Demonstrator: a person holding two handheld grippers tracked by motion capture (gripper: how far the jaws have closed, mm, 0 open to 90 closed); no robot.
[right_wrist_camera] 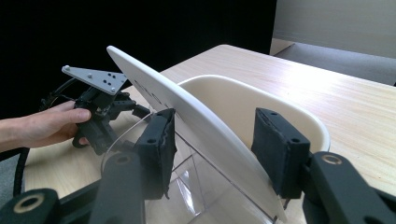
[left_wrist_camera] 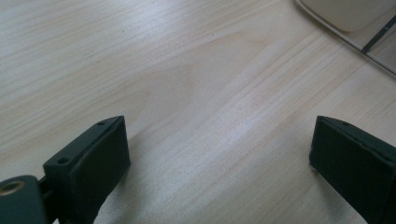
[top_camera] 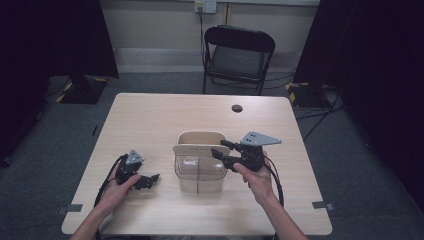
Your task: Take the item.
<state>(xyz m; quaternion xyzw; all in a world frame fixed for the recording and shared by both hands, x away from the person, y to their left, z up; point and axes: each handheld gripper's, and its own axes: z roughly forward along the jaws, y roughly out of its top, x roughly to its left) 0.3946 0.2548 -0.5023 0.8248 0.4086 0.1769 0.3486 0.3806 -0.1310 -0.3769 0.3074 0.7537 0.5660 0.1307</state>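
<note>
Right hand-held gripper (top_camera: 219,149) is clamped on the tilted cream lid (right_wrist_camera: 187,121), one jaw on each face, over the clear divided container (top_camera: 199,172) mid-worktop (top_camera: 150,120). Left hand-held gripper (top_camera: 152,178) rests on the worktop left of the container, well apart, jaws wide with nothing between. Cream tub (top_camera: 202,137) sits right behind the container. Black folding chair (top_camera: 239,55) beyond the far edge; nothing blocks.

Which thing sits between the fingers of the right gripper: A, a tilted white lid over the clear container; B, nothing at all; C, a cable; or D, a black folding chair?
A: in the right gripper view the right gripper has its fingers on either side of the tilted white lid, above the clear container.
</note>
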